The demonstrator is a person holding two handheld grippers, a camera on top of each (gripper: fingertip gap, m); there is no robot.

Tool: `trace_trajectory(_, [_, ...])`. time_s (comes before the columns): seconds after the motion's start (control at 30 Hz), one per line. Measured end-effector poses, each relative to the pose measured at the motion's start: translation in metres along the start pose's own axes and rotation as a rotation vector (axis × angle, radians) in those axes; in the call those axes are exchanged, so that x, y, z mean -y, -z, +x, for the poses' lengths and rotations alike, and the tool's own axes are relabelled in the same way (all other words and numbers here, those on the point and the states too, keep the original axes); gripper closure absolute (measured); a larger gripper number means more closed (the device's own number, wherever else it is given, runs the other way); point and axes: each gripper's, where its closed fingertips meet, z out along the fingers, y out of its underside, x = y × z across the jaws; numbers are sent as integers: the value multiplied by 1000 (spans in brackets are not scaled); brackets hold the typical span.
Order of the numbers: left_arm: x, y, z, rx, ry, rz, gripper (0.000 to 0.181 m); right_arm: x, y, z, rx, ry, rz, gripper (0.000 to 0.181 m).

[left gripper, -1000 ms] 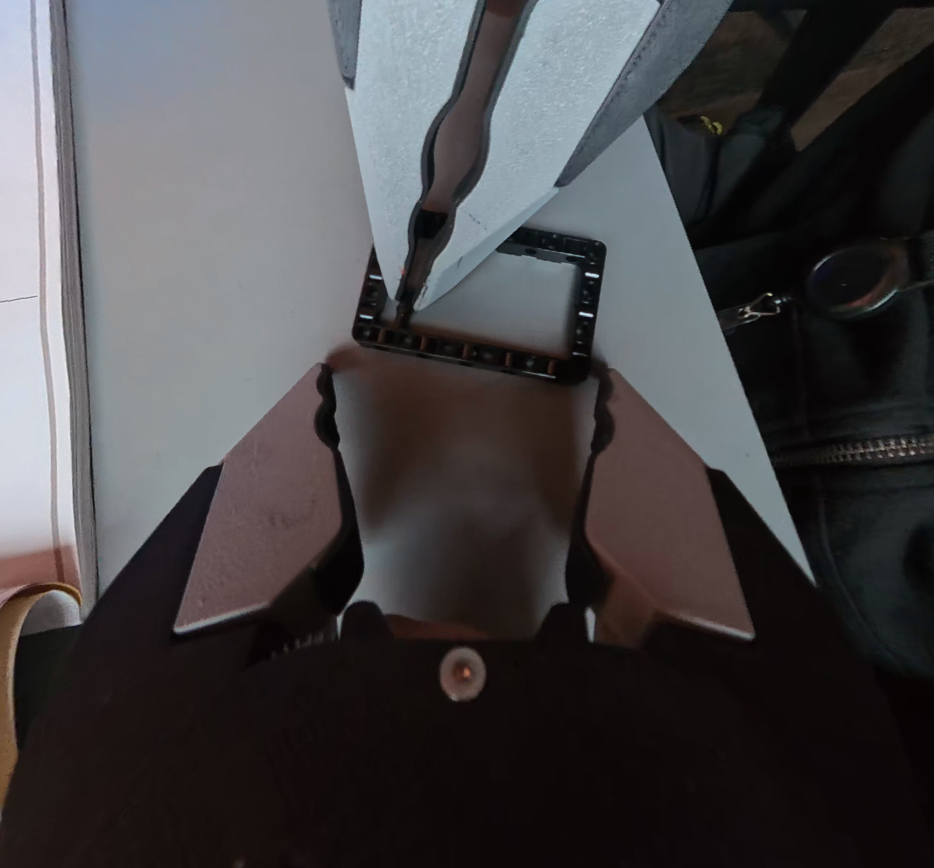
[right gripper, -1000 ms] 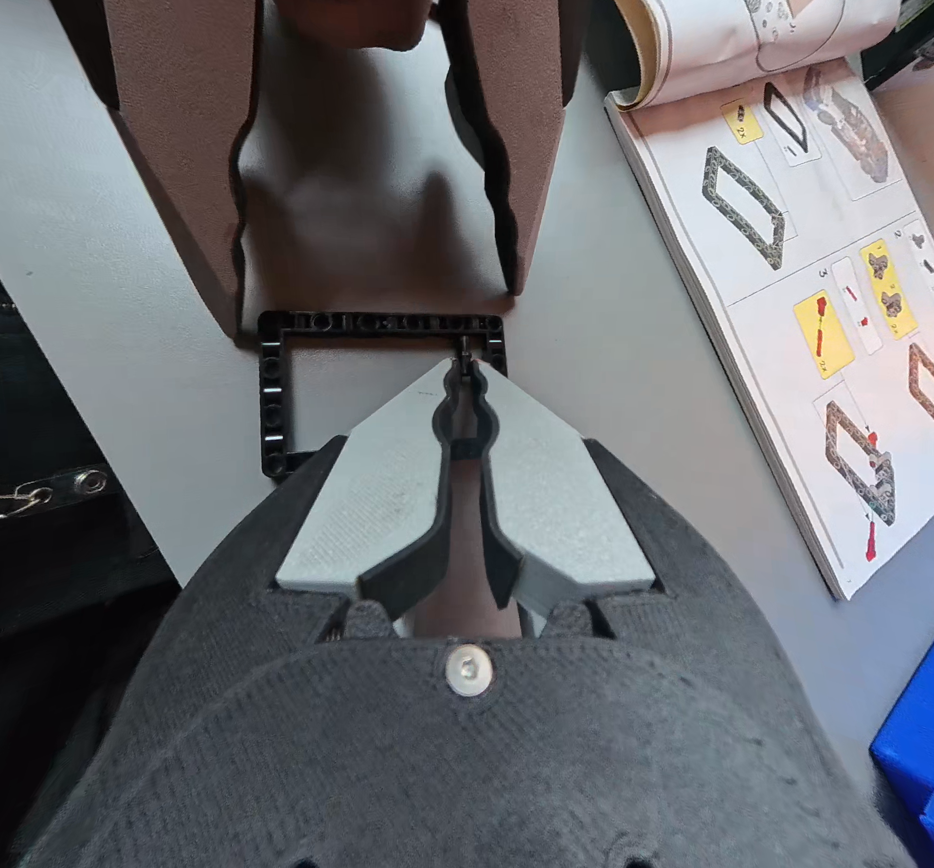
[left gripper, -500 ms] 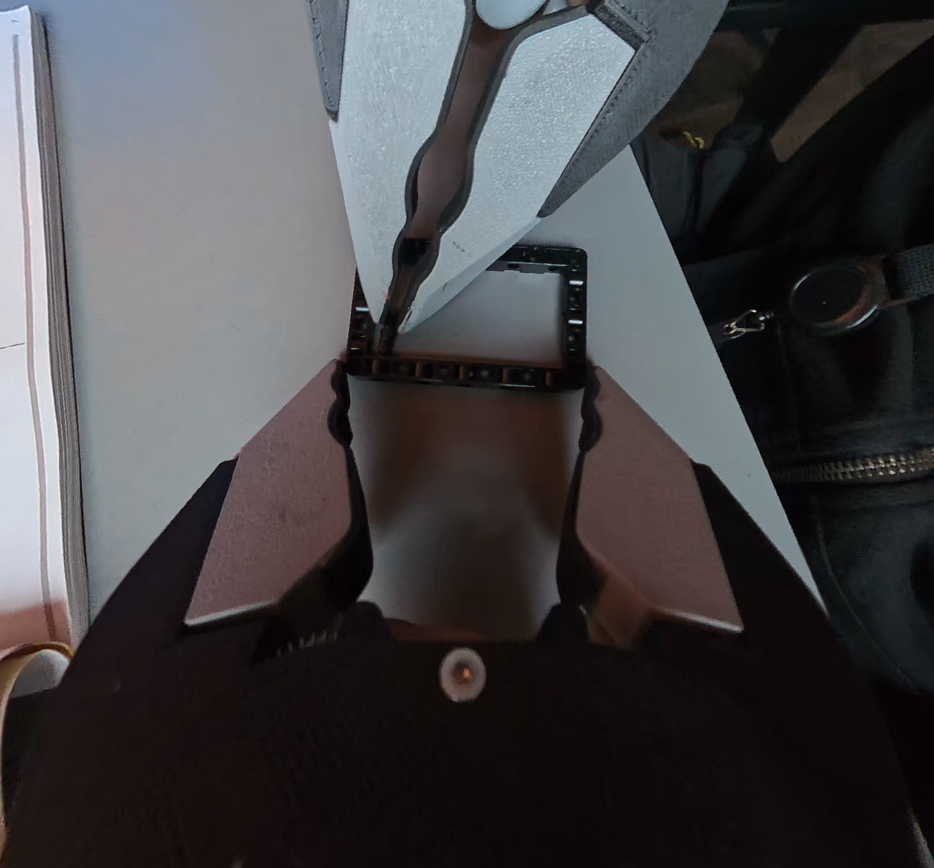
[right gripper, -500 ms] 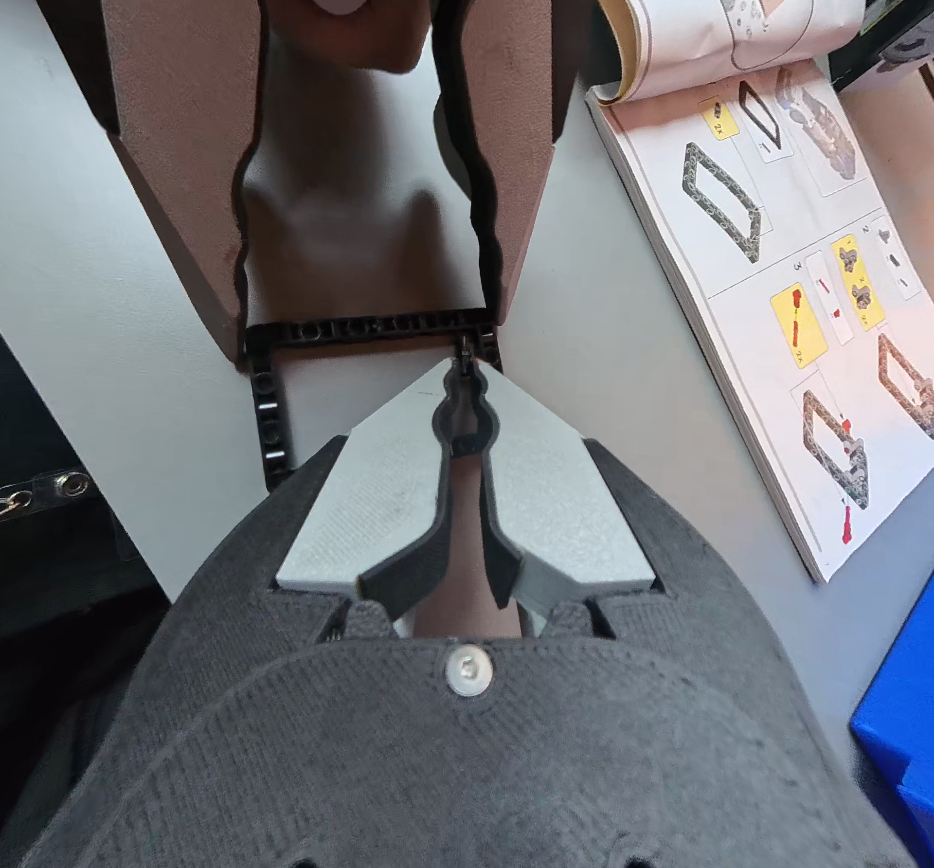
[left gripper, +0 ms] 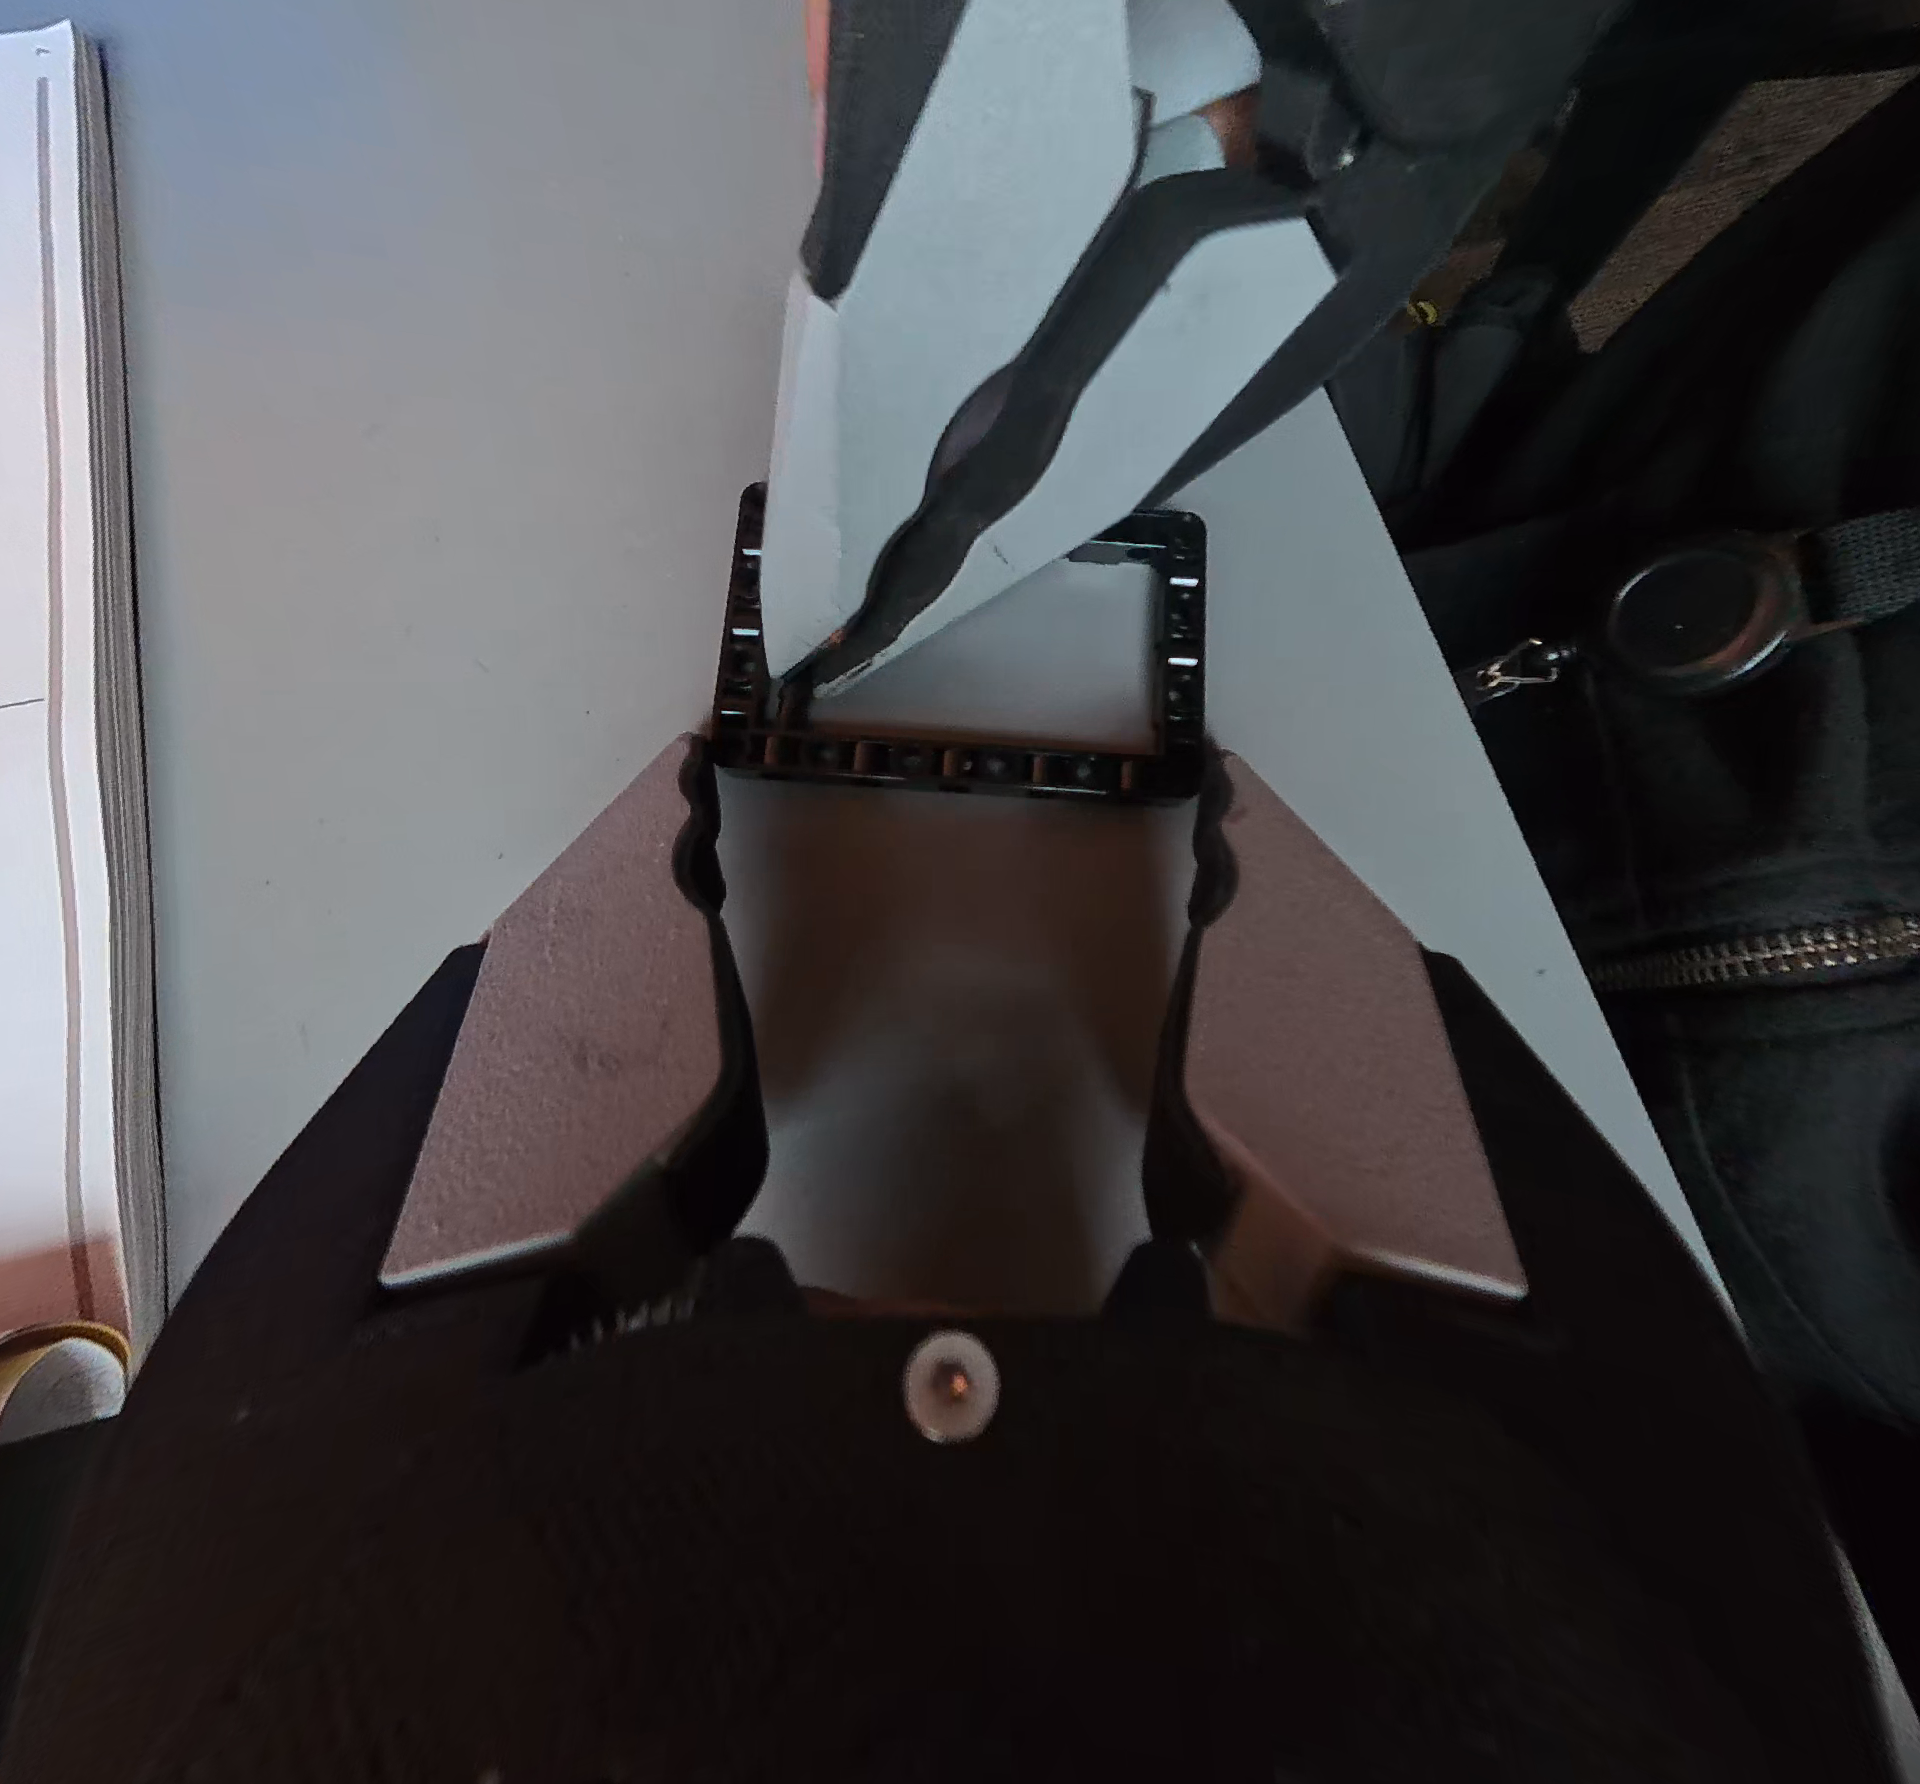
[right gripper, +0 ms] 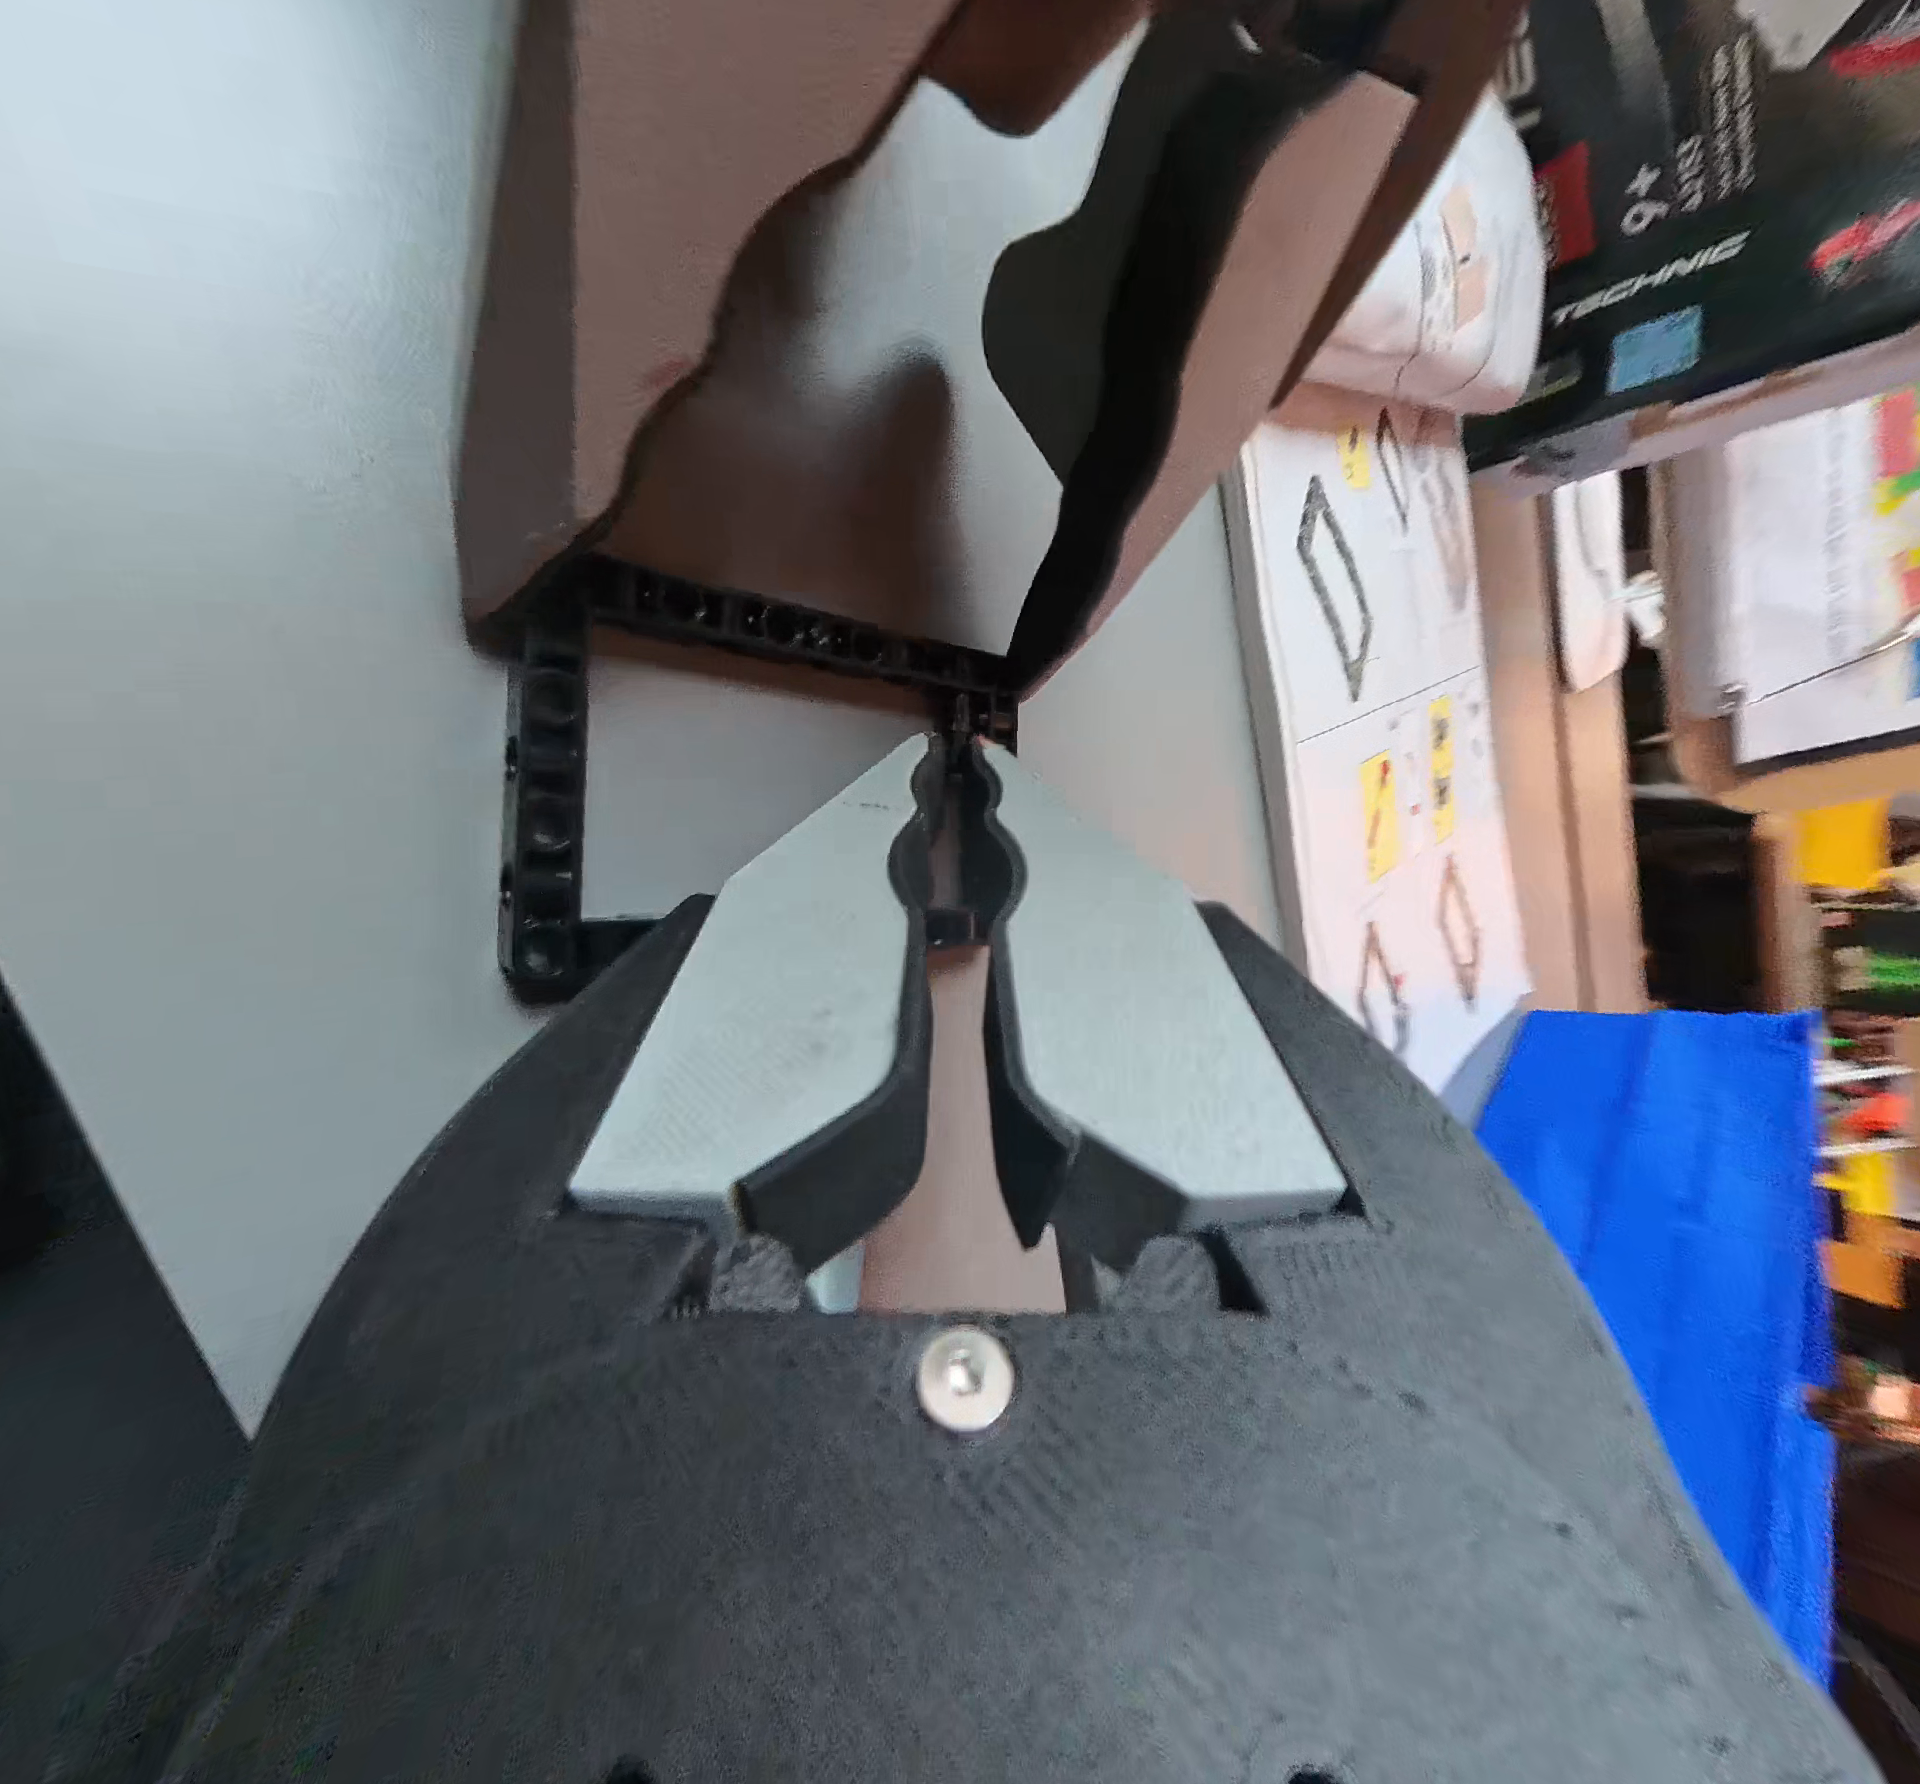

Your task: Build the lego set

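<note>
A black rectangular lego frame lies flat on the white table. My left gripper, with brown fingers, flanks the frame's near bar, and its tips press on the two near corners. My right gripper, with grey fingers, is shut on a small black pin. The pin's tip sits at a corner hole of the frame. In the left wrist view the right gripper comes down from above onto the frame's near left corner. In the right wrist view the left gripper holds the far bar.
An open instruction booklet lies right of the frame; its page stack shows at the left. A dark lego box and a blue bin stand on the right. The table edge and a person's dark clothing are close by. My left and right fingertips are right by each other.
My left gripper has moved forward and narrowed until its tips meet the frame's near corners. My right gripper has tilted and brought the pin to the corner hole.
</note>
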Motion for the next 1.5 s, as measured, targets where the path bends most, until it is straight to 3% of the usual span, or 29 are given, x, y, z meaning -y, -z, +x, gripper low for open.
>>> trace_trajectory(0.2, [-1,1,1,-9,-6,2,90,2,0,0,-61,197,50,181])
trace_trajectory(0.47, [-1,1,1,-10,-5,3,90,6,0,2,-86,275,110,181])
trace_trajectory(0.77, [-1,1,0,11,7,3,90,6,-1,-1,116,116,142,180])
trace_trajectory(0.93, [-2,2,-1,6,6,4,90,12,-2,1,103,145,155,181])
trace_trajectory(1.0, [5,-5,19,-74,-28,11,90,33,-3,-9,148,153,284,181])
trace_trajectory(1.1, [10,-10,11,-1,-3,8,90,33,-11,-9,90,236,181,181])
trace_trajectory(1.5, [3,-2,1,36,30,8,90,-4,10,27,190,-325,281,177])
